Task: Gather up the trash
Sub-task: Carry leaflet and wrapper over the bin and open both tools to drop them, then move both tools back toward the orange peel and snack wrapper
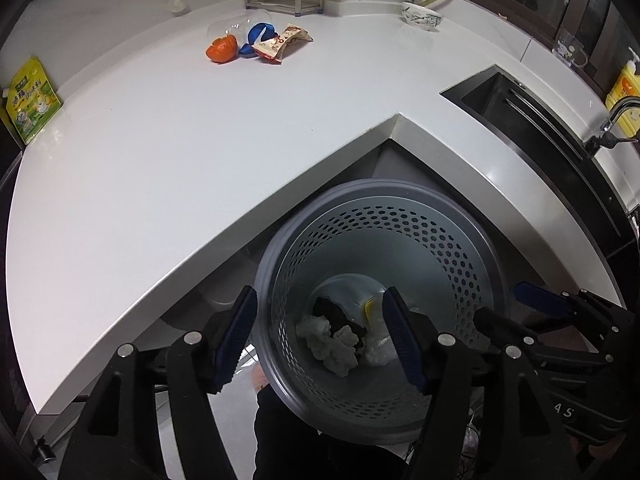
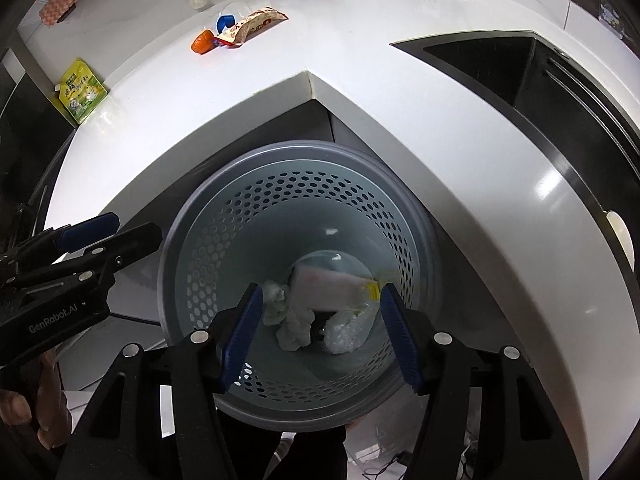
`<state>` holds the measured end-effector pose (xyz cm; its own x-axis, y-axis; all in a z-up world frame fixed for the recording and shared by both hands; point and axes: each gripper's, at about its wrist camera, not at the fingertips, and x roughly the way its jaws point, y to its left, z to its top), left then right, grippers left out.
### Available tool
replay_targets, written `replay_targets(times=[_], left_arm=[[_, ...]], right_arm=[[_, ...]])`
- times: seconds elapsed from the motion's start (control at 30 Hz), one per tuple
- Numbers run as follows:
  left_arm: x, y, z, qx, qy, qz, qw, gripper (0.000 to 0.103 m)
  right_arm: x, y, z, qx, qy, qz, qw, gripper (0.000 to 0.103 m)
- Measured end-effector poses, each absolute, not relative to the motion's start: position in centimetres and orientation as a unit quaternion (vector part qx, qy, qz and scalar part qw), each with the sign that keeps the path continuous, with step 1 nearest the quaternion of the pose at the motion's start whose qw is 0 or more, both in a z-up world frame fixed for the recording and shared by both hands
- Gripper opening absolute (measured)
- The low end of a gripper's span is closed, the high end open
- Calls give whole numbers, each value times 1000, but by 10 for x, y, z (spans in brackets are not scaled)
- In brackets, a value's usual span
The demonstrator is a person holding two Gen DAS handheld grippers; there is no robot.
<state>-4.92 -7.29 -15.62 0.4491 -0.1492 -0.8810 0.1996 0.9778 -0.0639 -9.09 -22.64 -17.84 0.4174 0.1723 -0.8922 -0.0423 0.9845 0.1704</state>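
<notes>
Some trash lies in the round grey holey plastic bin; orange peel and a crinkly snack wrapper wait on the far white counter. Left gripper and right gripper both hang above the bin, jaws apart, holding nothing.

From my remote seat, the left gripper's finger hid part of the clear bag in the bin. The yellow bottle was cut by the frame edge, and the snack wrapper's print stayed unreadable.

Place: home kitchen, seen from my fingers.
Evidence: white corner countertop, dark inset sink with faucet, patterned bowl, yellow dish-soap bottle.
</notes>
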Motion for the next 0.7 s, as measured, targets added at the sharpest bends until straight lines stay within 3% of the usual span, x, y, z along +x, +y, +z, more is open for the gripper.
replay_targets(times=[0.7], left_arm=[[-35, -66, -102, 23, 457, -102, 883, 72]], right_arm=[[-80, -237, -138, 83, 498, 61, 861, 60]])
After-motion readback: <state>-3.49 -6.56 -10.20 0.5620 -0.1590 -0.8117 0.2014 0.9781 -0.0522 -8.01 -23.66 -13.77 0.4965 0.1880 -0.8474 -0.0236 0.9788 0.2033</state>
